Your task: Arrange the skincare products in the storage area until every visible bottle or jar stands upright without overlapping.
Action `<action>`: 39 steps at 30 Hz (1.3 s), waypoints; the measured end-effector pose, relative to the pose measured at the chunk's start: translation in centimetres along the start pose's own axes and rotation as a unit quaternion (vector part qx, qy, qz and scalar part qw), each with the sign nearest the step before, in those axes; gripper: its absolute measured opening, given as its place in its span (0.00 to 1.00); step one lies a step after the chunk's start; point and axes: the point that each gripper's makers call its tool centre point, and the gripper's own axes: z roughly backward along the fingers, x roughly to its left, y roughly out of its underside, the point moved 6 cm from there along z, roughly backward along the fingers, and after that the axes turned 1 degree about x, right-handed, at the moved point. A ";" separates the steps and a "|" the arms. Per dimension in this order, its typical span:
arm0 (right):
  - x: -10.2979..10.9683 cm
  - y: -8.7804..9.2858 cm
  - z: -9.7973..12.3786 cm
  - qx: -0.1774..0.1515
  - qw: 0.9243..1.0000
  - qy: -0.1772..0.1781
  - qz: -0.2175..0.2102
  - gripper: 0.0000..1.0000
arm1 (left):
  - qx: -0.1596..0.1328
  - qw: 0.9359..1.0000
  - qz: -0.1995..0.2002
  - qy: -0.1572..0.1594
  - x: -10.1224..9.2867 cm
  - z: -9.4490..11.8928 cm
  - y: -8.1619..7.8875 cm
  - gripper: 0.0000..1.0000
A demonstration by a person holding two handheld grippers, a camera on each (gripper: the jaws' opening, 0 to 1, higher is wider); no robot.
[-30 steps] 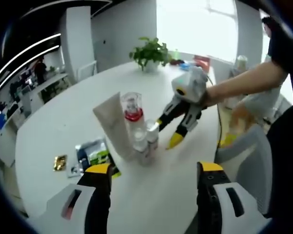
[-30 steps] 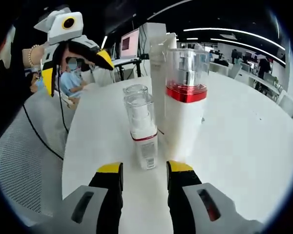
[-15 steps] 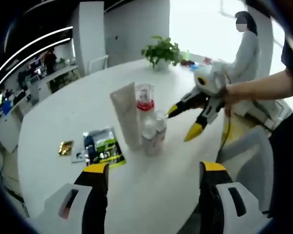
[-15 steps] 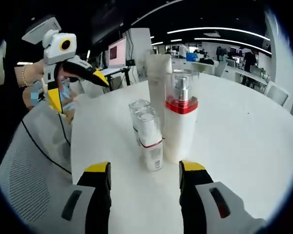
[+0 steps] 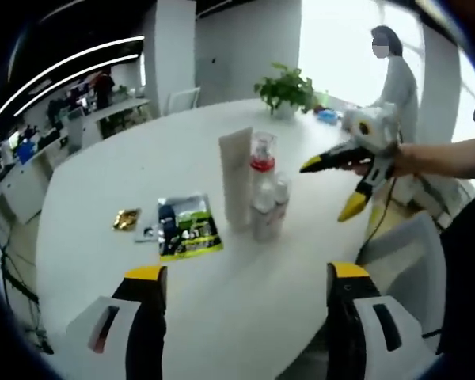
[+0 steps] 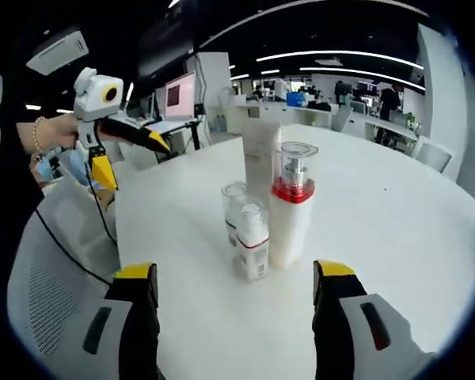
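Table [image 5: 87,182]: round, white, with chairs at its near edge
Products: clustered upright near the middle of the table, touching or just beside one another
Tube [image 5: 237,178]: tall, white, standing on end at the back of the cluster in the right gripper view [image 6: 261,158]
Pump bottle [image 6: 291,210]: white, red collar, clear cap, just beside the tube
Small bottles [image 6: 252,237]: two, clear caps, one behind the other, just beside the pump bottle
Packet [image 5: 187,227]: flat, green and black, lying left of the cluster in the left gripper view, apart from it
Gold sachet [image 5: 127,219]: flat, near the packet, toward the table's left edge
Plant [image 5: 286,89]: potted, at the far edge
Person [image 5: 393,79]: in white, beyond the far edge
Left gripper [image 5: 241,277]: jaws wide apart, holding nothing, well short of the cluster
Right gripper [image 6: 229,273]: jaws wide apart, holding nothing, short of the small bottles; nothing between jaws and cluster
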 end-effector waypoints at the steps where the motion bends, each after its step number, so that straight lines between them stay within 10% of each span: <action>1: 0.2 -0.1 0.2 0.000 1.000 0.003 0.000 0.83 | 0.000 1.000 0.003 -0.002 -0.2 0.2 0.2 0.82; 39: 4.9 1.0 3.6 -0.020 0.997 0.052 -0.062 1.00 | 0.011 0.997 0.055 -0.045 1.8 4.2 6.6 0.92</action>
